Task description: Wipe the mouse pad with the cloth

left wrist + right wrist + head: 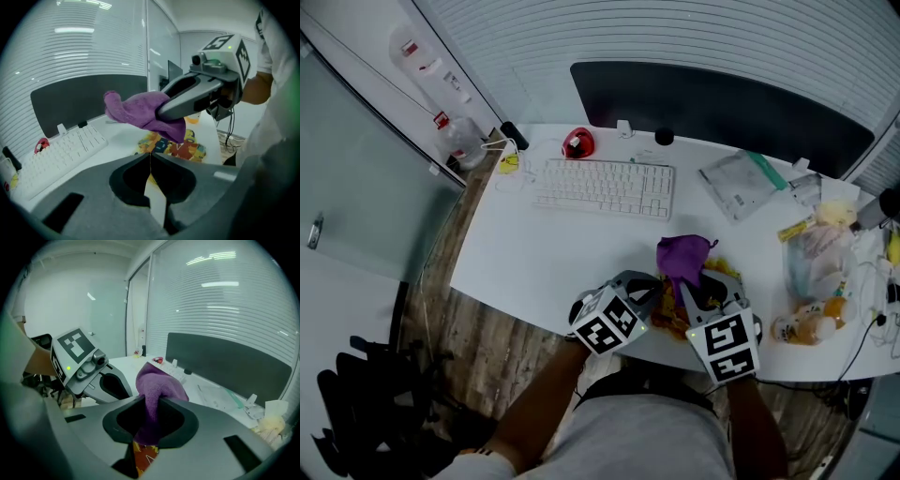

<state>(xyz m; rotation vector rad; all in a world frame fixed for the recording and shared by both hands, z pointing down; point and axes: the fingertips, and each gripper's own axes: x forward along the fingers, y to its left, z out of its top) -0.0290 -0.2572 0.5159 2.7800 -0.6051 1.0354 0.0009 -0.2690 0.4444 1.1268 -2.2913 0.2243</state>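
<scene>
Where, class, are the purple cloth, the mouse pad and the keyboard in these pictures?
purple cloth [682,255], head view, its bunched top.
mouse pad [190,151], left gripper view, its printed face.
keyboard [605,187], head view, middle of the keys.

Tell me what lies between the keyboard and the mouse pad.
Nothing: bare desk runs from keyboard to mouse pad, clearest in the left gripper view.

Right gripper [149,414] with its jaws closed on a purple cloth [157,385], which bunched upward above them; a patch of red-and-orange printed mouse pad [143,458] showed beneath. At left stood the left gripper [119,389], its marker cube [72,345] uppermost. Beyond, on the white desk [123,361], lay a white keyboard [174,369], backed by a dark partition [225,362].
</scene>
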